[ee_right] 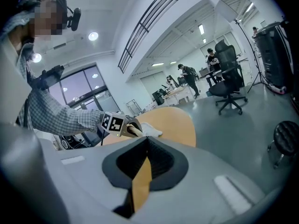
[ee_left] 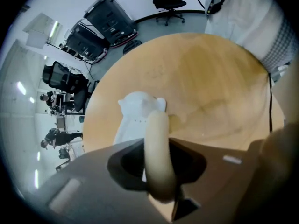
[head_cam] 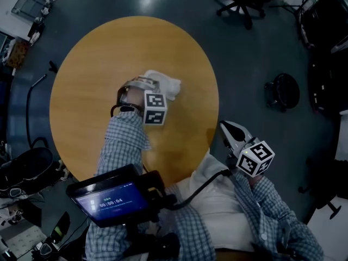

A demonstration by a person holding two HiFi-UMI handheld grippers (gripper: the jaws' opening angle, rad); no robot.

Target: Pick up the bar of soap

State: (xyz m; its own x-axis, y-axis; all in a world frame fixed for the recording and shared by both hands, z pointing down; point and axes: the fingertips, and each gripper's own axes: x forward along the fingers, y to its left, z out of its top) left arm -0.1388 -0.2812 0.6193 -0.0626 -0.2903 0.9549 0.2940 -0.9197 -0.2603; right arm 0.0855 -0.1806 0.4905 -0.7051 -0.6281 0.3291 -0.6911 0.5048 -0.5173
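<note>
The left hand-held gripper (head_cam: pixel 142 84) points steeply down at the left end of the white cloth (head_cam: pixel 169 86), which lies near the middle of the round desk (head_cam: pixel 81 91). In its own view the jaws are closed on the bar of soap (ee_left: pixel 158 148). The cream bar fills the gap between them, and its far end reaches the cloth's near edge.

To lift it well, keep the squeeze even and raise the bar straight up from the cloth. Soap is likely slick, so a tilt or a jerk could let it slide out past the pads. Holding it nearer its middle would be safer, though I cannot tell how deep it sits.

The bar shows its narrow edge to the camera. Its long axis runs along the line the jaws point, toward the cloth, so it probably stands steeply on end.

Well to the right of the cloth, past the desk's rim, the right hand-held gripper (head_cam: pixel 231 130) hangs idle with its jaws together and nothing held.
</note>
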